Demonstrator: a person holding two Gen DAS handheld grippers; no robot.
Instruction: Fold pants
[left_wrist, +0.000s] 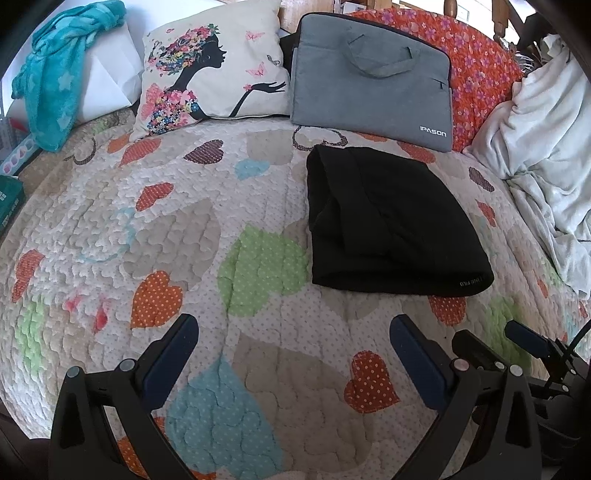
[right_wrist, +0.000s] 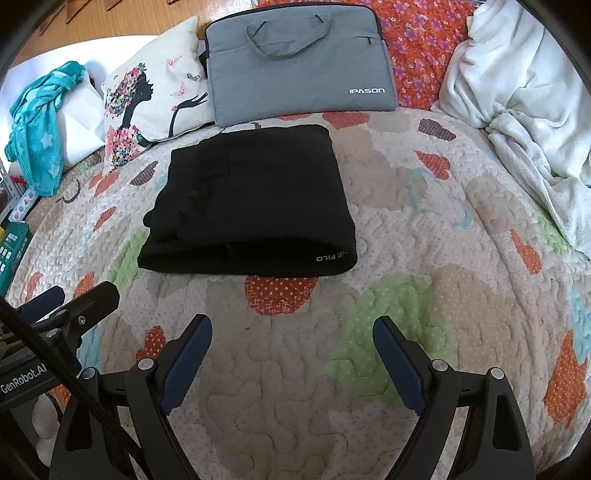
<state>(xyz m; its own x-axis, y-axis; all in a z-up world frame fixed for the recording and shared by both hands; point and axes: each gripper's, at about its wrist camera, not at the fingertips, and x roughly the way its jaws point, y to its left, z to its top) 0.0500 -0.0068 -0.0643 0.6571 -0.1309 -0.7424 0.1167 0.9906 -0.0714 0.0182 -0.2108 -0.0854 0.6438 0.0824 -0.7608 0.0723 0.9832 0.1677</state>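
Black pants (left_wrist: 395, 221) lie folded into a compact rectangle on the heart-patterned quilt (left_wrist: 147, 221), waistband edge with small white lettering facing me. They sit just below a grey laptop bag. In the right wrist view the same pants (right_wrist: 251, 203) lie ahead and slightly left. My left gripper (left_wrist: 295, 328) hovers open over bare quilt, short of the pants and to their left, nothing between its fingers. My right gripper (right_wrist: 291, 328) is open too, above the quilt (right_wrist: 406, 221) in front of the pants, apart from them.
A grey laptop bag (left_wrist: 369, 74) and a printed cushion (left_wrist: 210, 66) lean at the back. A teal towel (left_wrist: 59, 74) lies far left, a white blanket (left_wrist: 546, 147) is bunched at the right. Boxes (right_wrist: 14, 243) sit beside the bed's left edge.
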